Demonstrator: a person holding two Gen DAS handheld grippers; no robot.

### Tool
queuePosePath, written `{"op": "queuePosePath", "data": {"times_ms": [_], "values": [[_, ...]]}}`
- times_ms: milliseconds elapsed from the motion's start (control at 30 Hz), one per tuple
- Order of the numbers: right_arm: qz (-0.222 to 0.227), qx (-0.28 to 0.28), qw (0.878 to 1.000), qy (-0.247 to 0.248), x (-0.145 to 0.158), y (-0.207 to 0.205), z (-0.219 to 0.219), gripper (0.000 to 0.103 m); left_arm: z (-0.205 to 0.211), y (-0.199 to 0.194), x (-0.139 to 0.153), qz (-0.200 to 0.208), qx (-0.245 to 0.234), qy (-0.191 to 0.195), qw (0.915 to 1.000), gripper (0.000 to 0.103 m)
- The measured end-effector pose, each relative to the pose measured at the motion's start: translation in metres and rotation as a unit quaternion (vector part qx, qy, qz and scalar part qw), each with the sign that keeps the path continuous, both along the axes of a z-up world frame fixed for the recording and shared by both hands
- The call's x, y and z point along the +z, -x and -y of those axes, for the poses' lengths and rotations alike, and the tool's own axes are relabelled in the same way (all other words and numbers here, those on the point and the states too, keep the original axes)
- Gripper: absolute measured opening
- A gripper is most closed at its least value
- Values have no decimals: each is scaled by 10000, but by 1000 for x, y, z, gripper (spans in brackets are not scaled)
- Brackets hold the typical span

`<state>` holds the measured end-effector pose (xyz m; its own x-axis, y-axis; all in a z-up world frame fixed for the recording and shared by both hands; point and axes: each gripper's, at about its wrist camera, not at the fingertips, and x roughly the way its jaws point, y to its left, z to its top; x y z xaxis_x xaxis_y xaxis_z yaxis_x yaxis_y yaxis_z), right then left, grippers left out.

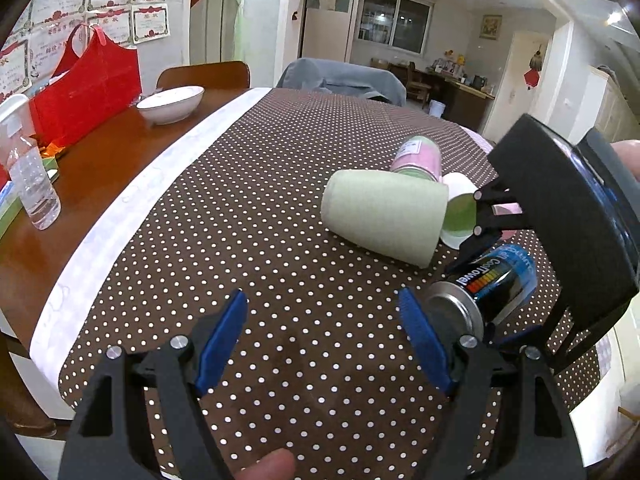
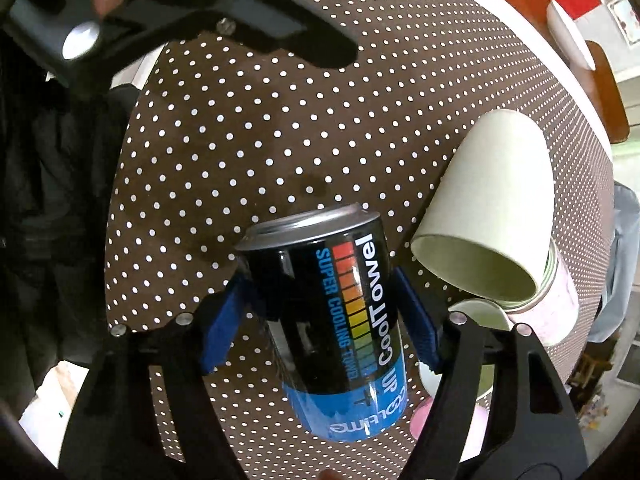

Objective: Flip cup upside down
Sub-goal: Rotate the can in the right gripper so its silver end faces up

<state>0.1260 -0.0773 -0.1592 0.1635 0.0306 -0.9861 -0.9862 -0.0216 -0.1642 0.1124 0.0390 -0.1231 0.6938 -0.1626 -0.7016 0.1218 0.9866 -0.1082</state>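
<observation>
Right gripper (image 2: 320, 316) clamped Cool Towel can (image 2: 340, 320), tilted above dotted tabletop (image 2: 240, 140); we judged rotating fully, then lowering clear of pale green cup (image 2: 492, 200), best. Left gripper (image 1: 324, 344) gaped wide, empty.

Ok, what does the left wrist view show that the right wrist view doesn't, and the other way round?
Only the left wrist view: the open left gripper, a water bottle and a red bag.
Only the right wrist view: the right gripper shut on the CoolTowel can, and the inside of the pale green paper cup, lying on its side.
Both: can, paper cup, white bowl, polka-dot tablecloth.
</observation>
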Motion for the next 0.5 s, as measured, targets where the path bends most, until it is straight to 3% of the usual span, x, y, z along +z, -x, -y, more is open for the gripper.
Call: {"op": "queuePosePath", "data": {"times_ms": [167,300,433,500], "values": [[195,-177,9996,-57,-1,-11,-13,70,5,4,0,30,-72,18,10000,77],[277,-752,9953,-547,11,-11,5,69,10,11,3,113,-182,20,9998,77],[349,-1542,9780,-1360,33,-10,32,69,16,20,12,277,-326,12,9991,77],[369,-2020,9609,-1860,47,-7,47,69,19,25,18,378,-402,0,9985,77]]}}
